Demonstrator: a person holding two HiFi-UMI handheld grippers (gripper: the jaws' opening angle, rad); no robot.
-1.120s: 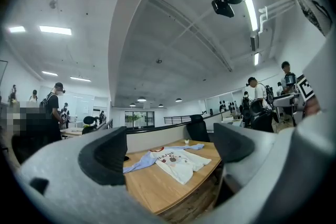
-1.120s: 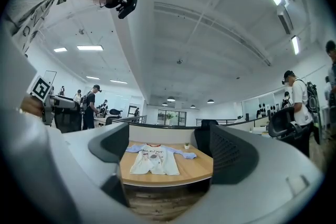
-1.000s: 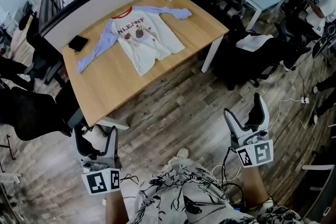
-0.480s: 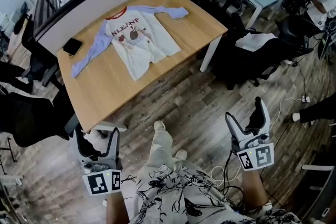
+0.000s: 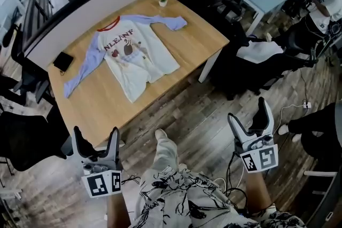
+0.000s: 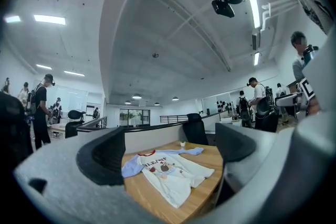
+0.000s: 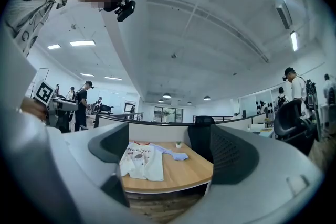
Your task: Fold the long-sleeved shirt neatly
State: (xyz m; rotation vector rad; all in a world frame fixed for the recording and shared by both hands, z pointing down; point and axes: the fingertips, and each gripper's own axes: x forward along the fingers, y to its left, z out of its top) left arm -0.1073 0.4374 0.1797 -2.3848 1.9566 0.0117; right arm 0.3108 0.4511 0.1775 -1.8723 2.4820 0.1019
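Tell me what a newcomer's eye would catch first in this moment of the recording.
The long-sleeved shirt stands out: white body, pale blue sleeves, spread flat and unfolded on the wooden table in the upper left of the head view. Next come the left gripper and right gripper low in the picture, both open and empty, held over the plank floor well short of the table.

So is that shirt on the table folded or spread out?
Spread out. The shirt lies flat on the table, print up, both sleeves stretched out sideways.
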